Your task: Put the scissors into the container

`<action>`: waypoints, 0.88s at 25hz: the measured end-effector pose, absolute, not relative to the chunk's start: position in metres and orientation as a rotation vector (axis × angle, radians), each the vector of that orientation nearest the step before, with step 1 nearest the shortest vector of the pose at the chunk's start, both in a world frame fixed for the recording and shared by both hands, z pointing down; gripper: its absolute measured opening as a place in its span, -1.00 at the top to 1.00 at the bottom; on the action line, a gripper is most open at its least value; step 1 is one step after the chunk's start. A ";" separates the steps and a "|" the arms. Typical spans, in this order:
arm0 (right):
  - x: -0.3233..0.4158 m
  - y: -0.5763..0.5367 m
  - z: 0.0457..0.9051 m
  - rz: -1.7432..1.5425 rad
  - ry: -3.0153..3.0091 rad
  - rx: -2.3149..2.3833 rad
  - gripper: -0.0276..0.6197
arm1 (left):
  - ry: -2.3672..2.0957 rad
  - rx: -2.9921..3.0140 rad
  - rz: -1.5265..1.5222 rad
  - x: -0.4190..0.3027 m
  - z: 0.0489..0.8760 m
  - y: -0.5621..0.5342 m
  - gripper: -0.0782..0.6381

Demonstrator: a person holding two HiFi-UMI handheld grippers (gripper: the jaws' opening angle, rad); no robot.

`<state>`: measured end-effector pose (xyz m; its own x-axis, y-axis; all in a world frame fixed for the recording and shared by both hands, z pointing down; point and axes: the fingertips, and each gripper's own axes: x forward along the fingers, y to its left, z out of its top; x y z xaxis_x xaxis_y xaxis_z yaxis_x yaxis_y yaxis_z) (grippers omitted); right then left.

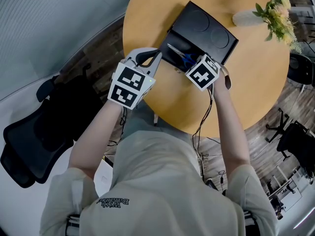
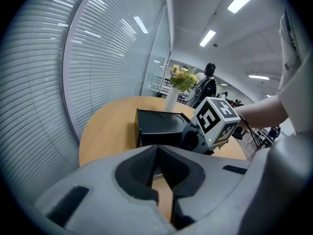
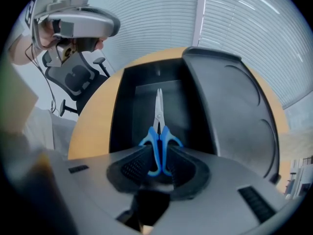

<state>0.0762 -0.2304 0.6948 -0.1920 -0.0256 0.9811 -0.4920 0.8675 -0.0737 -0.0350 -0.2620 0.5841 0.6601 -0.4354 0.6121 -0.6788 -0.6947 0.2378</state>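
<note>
While my right tongs (image 3: 157, 156) clamp the blue handles of the scissors (image 3: 158, 112), whose blades point straight ahead toward frame top inside the open black container (image 3: 123, 106), my left tongs (image 2: 159, 168) sit closed and empty just left of it.

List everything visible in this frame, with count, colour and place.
table: one, round, light wood, centre.
container: one, black, lid open, on the table.
scissors: one pair, blue handles, blades pointing into the container.
vase of flowers: one, white, yellowish blooms, table's far side.
office chairs: at least two, black, on the floor.
blinds: grey, window wall.
left gripper: grey, jaws together, empty, beside the container.
right gripper: grey, shut on the scissors' handles, over the container.
</note>
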 end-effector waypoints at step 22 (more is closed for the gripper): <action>0.100 -0.273 0.526 0.359 -2.059 0.968 0.63 | -1.027 2.617 0.620 -0.028 0.470 -0.267 0.72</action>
<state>0.1005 -0.2731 0.5257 -0.3744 -0.5111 0.7737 -0.7425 0.6650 0.0800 -0.0275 -0.2666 0.4703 0.6589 -0.5813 0.4774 -0.6933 -0.7156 0.0855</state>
